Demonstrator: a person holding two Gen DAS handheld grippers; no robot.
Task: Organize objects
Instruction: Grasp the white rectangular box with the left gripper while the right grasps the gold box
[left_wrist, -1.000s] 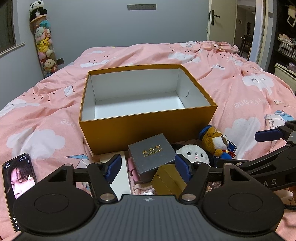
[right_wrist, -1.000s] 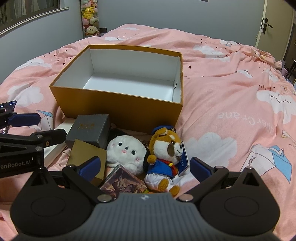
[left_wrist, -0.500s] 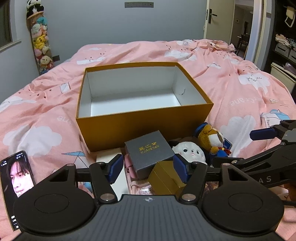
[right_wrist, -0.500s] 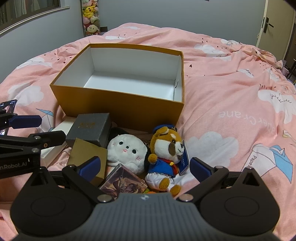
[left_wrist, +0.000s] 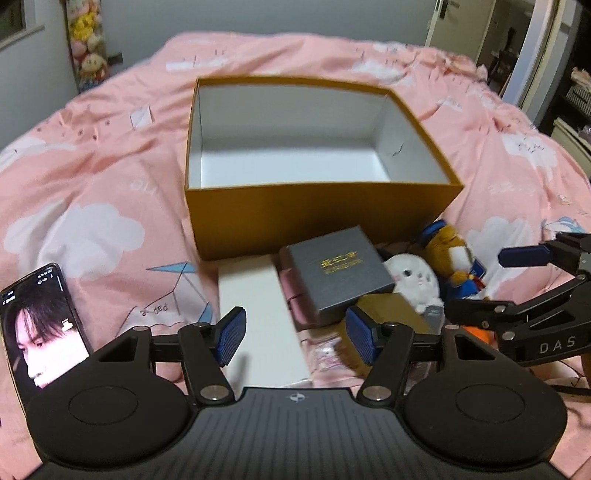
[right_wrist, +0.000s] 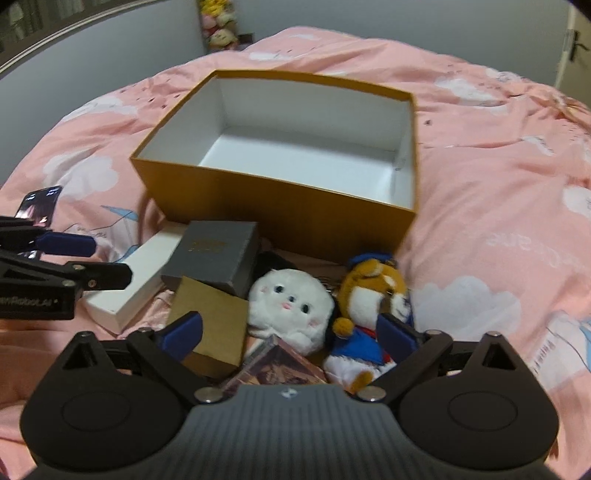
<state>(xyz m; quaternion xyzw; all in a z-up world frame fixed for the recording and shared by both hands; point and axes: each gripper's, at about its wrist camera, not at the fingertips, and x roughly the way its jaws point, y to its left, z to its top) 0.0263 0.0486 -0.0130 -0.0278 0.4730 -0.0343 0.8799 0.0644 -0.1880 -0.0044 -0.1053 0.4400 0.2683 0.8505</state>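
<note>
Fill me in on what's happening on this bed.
A person with two handheld grippers is tidying a pile into the empty orange box. Nothing is held yet. The left gripper hangs open over the white box and grey gift box. The right gripper, jaws just narrowing, is open around the white plush and dog plush.

This is a bedroom in a home. A wide bed (left_wrist: 110, 155) fills most of both views, covered by a pink duvet printed with white clouds and paper cranes. Grey painted walls (left_wrist: 258, 14) close the room behind it. In the far corner a column of soft toys (left_wrist: 86, 48) hangs or stands against the wall, beside a window sill at the left edge. To the right, a cream door (right_wrist: 576, 48) with a lever handle stands by an opening into another room, where shelves with baskets (left_wrist: 580, 96) show. A phone (left_wrist: 37, 328) lies on the duvet.
</note>
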